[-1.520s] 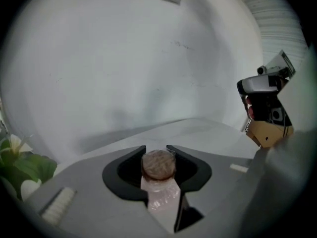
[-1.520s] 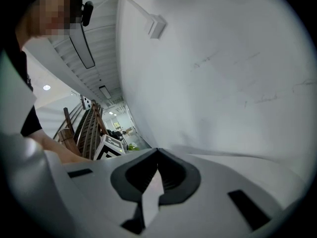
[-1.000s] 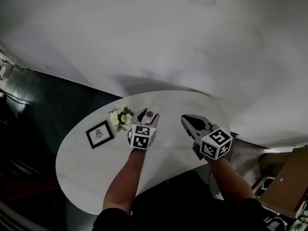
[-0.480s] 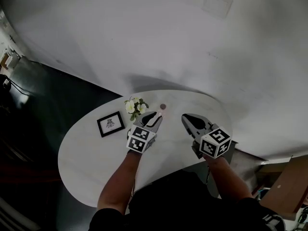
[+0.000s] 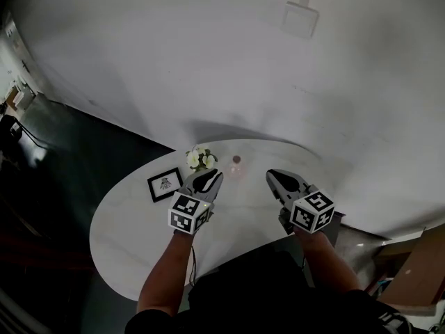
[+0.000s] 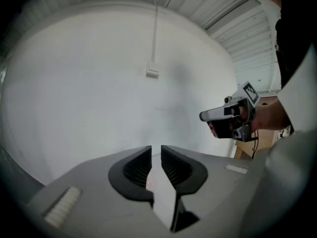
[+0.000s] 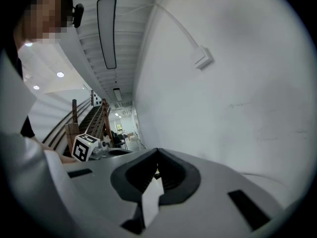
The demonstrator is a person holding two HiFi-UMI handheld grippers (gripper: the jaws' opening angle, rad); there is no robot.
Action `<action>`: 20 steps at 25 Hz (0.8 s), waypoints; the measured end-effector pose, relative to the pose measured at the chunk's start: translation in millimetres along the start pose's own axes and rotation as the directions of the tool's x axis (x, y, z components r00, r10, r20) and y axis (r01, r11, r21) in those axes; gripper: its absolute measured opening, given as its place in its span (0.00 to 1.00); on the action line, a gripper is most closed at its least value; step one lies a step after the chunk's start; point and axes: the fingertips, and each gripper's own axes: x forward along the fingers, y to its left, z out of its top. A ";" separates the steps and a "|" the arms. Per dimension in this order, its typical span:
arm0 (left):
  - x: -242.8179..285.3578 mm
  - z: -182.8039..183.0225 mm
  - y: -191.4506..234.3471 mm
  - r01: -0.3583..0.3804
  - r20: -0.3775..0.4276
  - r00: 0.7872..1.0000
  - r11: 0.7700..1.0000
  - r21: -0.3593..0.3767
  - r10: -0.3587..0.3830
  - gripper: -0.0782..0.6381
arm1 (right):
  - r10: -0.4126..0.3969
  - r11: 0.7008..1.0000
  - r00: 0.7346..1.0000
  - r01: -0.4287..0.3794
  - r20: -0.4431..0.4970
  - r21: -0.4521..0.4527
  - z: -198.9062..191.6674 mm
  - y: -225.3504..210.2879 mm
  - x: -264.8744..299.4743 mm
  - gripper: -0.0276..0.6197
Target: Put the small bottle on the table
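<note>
The small bottle (image 5: pixel 236 164), pinkish with a dark cap, stands upright on the white oval table (image 5: pixel 132 235) near its far edge. My left gripper (image 5: pixel 211 178) hovers just short of it and to its left, clear of it. Its jaws are closing, a narrow slit still shows between them, and nothing is in that slit (image 6: pixel 156 150). My right gripper (image 5: pixel 274 177) hangs over the table to the bottle's right, tips together and empty (image 7: pixel 157 155). The bottle does not show in either gripper view.
A small bunch of white flowers (image 5: pixel 200 159) and a black picture frame (image 5: pixel 165 184) stand left of the bottle. A white wall rises just behind the table. Dark floor lies to the left, a cardboard box (image 5: pixel 417 270) at the lower right.
My left gripper has drawn back from the bottle toward the person, leaving it standing on the table, and its jaws have narrowed. The right gripper has hardly moved.
</note>
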 end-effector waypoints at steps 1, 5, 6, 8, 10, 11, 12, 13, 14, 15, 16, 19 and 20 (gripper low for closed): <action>-2.8 3.3 -3.0 -0.005 0.001 1.000 1.000 0.010 0.005 0.20 | -0.002 1.000 1.000 0.002 0.009 0.003 2.0 -5.2 -4.3 0.06; -4.3 14.5 -12.3 -0.053 0.000 0.999 0.998 0.026 0.053 0.16 | 0.003 1.000 1.000 -0.003 0.025 0.007 9.4 -29.2 -23.8 0.06; -3.4 20.7 -15.2 -0.065 0.016 0.998 0.998 0.002 0.065 0.16 | 0.010 1.000 1.000 -0.011 0.026 0.009 11.4 -34.2 -28.6 0.06; 1.1 32.4 -21.4 -0.087 0.040 0.995 0.995 -0.040 0.089 0.16 | 0.032 0.999 0.999 -0.032 0.034 0.011 15.8 -43.3 -36.3 0.06; 6.6 39.4 -26.8 -0.133 0.043 0.990 0.990 -0.054 0.136 0.15 | 0.059 0.998 0.997 -0.059 0.044 0.012 17.4 -51.7 -42.1 0.06; 7.8 42.4 -29.1 -0.163 0.048 0.985 0.984 -0.072 0.167 0.14 | 0.076 0.997 0.996 -0.076 0.047 0.013 16.4 -55.1 -45.4 0.06; 8.0 45.8 -31.2 -0.190 0.061 0.978 0.976 -0.105 0.197 0.13 | 0.095 0.995 0.994 -0.096 0.048 0.015 14.7 -57.9 -49.1 0.06; 7.8 49.0 -33.2 -0.210 0.077 0.972 0.966 -0.151 0.224 0.13 | 0.116 0.993 0.992 -0.117 0.049 0.017 13.0 -60.4 -53.1 0.06; 7.8 51.6 -35.6 -0.224 0.088 0.966 0.955 -0.195 0.244 0.12 | 0.137 0.990 0.989 -0.138 0.048 0.019 11.5 -62.8 -57.3 0.06; 8.2 53.2 -38.7 -0.235 0.092 0.961 0.946 -0.224 0.261 0.12 | 0.158 0.987 0.986 -0.159 0.047 0.020 10.3 -65.2 -61.6 0.06; 9.0 53.8 -42.4 -0.249 0.087 0.957 0.940 -0.233 0.275 0.12 | 0.178 0.984 0.983 -0.179 0.047 0.021 9.1 -67.6 -65.8 0.06; 8.5 50.9 -55.7 -0.308 0.049 0.945 0.930 -0.203 0.323 0.12 | 0.224 0.974 0.974 -0.225 0.044 0.031 4.2 -75.7 -76.8 0.06; 6.3 50.2 -59.9 -0.324 0.041 0.940 0.925 -0.198 0.337 0.12 | 0.232 0.972 0.972 -0.233 0.045 0.036 2.9 -78.7 -79.7 0.06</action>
